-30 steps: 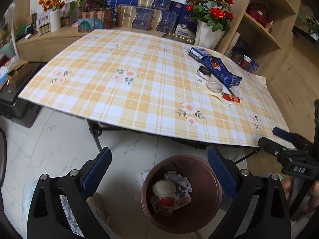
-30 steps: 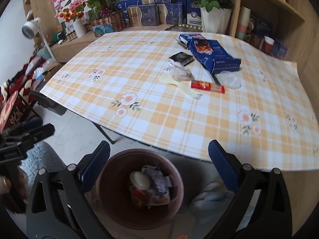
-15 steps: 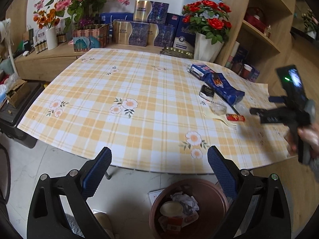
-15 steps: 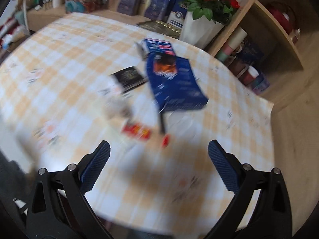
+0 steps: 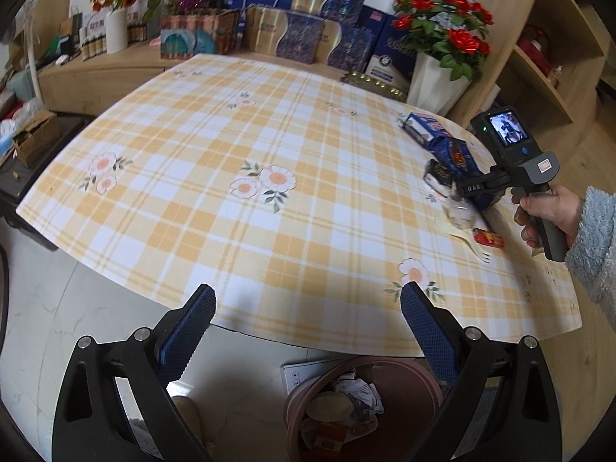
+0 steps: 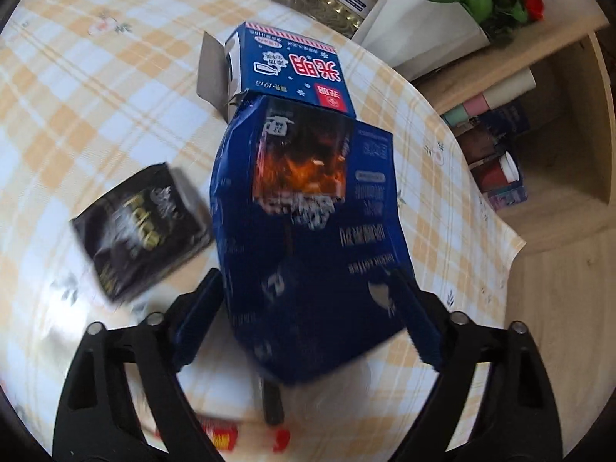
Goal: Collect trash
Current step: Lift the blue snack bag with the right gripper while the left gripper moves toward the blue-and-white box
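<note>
The right tongs (image 6: 308, 315), jaws just closing, straddle the dark blue foil snack bag (image 6: 308, 231) lying mid-frame on the yellow checked surface (image 6: 77, 115); whether the pads touch is unclear. The left tongs (image 5: 306, 331) gape wide, empty.

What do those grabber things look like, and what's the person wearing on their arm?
Each gripper, left gripper and right gripper, has black arms with silver bolts and ridged blue pads. The right one has a grey pistol handle, a small screen and white letters. The sleeve is fluffy pale blue.

Glossy blue foil bag (image 6: 308, 238), checked tablecloth (image 5: 231, 161)
</note>
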The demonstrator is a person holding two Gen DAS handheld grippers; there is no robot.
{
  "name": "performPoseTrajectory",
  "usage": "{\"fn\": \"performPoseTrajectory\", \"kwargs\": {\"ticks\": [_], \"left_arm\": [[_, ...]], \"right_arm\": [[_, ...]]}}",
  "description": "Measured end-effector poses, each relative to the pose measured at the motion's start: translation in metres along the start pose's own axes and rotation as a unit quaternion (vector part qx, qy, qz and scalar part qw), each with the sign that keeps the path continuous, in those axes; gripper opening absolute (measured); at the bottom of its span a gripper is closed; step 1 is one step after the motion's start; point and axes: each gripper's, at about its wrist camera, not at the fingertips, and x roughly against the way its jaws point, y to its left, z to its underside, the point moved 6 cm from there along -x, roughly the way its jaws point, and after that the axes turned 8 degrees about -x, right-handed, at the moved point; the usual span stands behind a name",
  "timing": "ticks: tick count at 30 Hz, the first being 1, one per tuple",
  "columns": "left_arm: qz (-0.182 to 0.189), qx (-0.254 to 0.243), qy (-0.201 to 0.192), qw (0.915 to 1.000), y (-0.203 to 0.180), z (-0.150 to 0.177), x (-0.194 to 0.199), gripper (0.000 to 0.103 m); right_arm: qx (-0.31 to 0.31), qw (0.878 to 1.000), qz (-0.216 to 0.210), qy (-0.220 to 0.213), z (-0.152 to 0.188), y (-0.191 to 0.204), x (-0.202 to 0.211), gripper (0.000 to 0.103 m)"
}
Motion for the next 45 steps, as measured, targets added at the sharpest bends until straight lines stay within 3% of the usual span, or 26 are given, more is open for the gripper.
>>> {"fn": "performPoseTrajectory", "kwargs": {"ticks": [5,7,8,11,14,19,22,27,34,36,40,45], "left_arm": [[0.005,0.01,0.009,0.9999,0.003,0.003,-0.01,0.094],[0.007,0.01,0.01,0.9999,0.002,0.003,-0.013,0.094],[0.008,0.009,0.01,0.9999,0.001,0.003,-0.013,0.094],[0.014,0.012,0.012,0.9998,-0.001,0.003,-0.015,0.094],[0.016,0.015,0.008,0.9997,-0.001,0.001,-0.013,0.094],[0.018,0.019,0.003,0.9997,-0.002,-0.002,-0.009,0.094],[0.022,0.019,-0.004,0.9996,-0.006,-0.004,-0.004,0.094],[0.029,0.014,-0.003,0.9995,-0.014,-0.003,0.0,0.094],[0.031,0.007,-0.002,0.9995,-0.023,-0.004,0.003,0.094],[0.031,0.006,-0.001,0.9995,-0.025,-0.005,0.003,0.094],[0.033,0.004,0.003,0.9994,-0.03,-0.007,0.001,0.094],[0.042,-0.004,0.011,0.9991,-0.039,-0.01,-0.006,0.094]], "right_arm": [[0.034,0.999,0.033,-0.015,-0.007,0.012,0.003,0.068],[0.041,0.999,0.02,-0.001,-0.007,0.018,0.003,0.038],[0.04,0.999,0.013,0.011,-0.005,0.019,0.002,0.029],[0.033,0.999,0.001,0.012,-0.004,0.017,0.003,0.029],[0.012,1.0,-0.019,-0.021,-0.012,0.001,0.022,0.022],[-0.087,0.989,-0.108,-0.043,-0.025,-0.051,0.063,0.018],[-0.179,0.969,-0.17,-0.028,-0.02,-0.095,0.073,0.018],[-0.285,0.93,-0.232,0.004,0.002,-0.142,0.072,0.018],[-0.363,0.892,-0.269,0.021,0.033,-0.182,0.057,0.018],[-0.368,0.889,-0.272,0.022,0.036,-0.187,0.053,0.018],[-0.353,0.902,-0.247,0.033,0.041,-0.196,0.046,0.02],[-0.357,0.904,-0.232,0.048,0.05,-0.202,0.024,0.023]]}}
